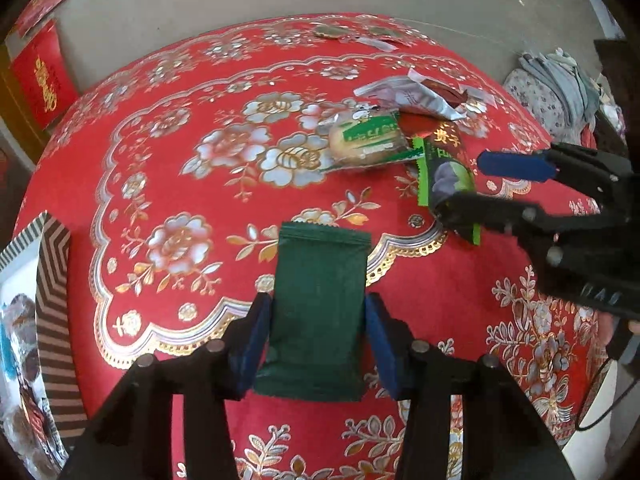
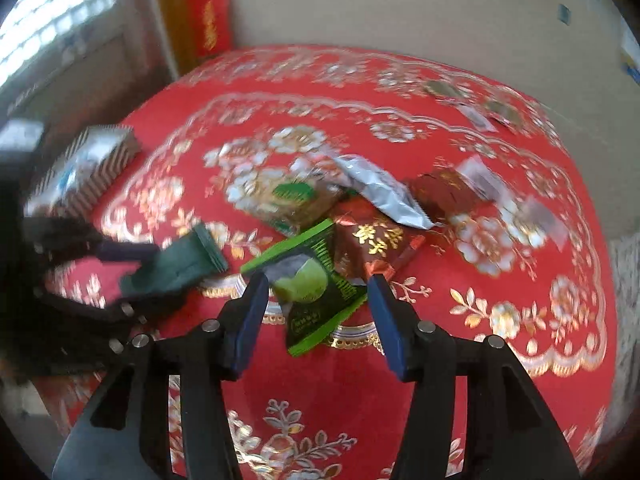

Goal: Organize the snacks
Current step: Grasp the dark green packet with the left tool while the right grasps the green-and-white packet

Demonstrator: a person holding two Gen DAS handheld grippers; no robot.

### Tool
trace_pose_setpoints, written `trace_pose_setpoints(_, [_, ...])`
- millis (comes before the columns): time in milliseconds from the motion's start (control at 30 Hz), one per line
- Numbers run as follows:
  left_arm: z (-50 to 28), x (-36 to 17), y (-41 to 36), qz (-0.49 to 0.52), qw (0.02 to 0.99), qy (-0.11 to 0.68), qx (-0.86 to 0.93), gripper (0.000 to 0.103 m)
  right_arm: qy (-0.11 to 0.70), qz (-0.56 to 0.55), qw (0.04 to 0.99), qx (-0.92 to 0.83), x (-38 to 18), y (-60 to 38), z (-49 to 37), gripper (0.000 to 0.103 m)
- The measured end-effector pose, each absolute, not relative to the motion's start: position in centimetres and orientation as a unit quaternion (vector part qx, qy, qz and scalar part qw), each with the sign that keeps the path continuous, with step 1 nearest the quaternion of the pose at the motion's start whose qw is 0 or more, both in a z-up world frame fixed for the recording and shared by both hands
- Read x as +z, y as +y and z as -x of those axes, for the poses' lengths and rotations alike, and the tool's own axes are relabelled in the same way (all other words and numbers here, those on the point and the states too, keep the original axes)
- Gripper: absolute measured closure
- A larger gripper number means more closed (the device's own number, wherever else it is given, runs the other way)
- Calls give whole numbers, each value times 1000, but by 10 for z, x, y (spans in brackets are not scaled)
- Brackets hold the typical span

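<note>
A dark green snack packet (image 1: 320,300) stands between the blue pads of my left gripper (image 1: 317,300), which press on its two long sides; the right wrist view shows it (image 2: 180,268) tilted in that gripper (image 2: 148,280). My right gripper (image 2: 319,282) is open over a bright-green-edged packet (image 2: 316,292) with a lime ball printed on it, which lies on the red flowered tablecloth (image 2: 500,360). In the left wrist view one finger of the right gripper (image 1: 462,184) overlaps that packet (image 1: 444,172) and the other stands clear of it.
A pile of snacks lies mid-table: a cake in a clear green-labelled wrapper (image 1: 366,140), a silver packet (image 1: 408,98), a red packet with gold characters (image 2: 372,248) and a brown packet (image 2: 440,196). A striped box (image 1: 52,280) holding wrapped snacks sits at the left table edge.
</note>
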State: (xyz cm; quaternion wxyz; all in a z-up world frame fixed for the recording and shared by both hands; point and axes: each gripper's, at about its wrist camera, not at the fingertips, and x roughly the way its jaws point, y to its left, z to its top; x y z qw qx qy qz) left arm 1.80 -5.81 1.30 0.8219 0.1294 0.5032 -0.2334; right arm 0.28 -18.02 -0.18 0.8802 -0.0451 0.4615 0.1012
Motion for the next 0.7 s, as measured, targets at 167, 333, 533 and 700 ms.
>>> trace_pose_setpoints(167, [-18, 13, -56, -125, 822, 506, -230, 53, 458, 98, 873, 136, -4, -168, 4, 51])
trace_pose_setpoints(333, [-18, 13, -54, -121, 822, 508, -226, 53, 472, 113, 865, 124, -13, -168, -11, 51])
trace_pose_setpoints(533, [-17, 13, -53, -120, 822, 510, -223, 53, 480, 91, 861, 141, -12, -174, -28, 51])
trace_pose_setpoints(700, [-17, 13, -52, -118, 822, 511, -220, 52, 485, 72, 857, 158, -13, -171, -32, 51])
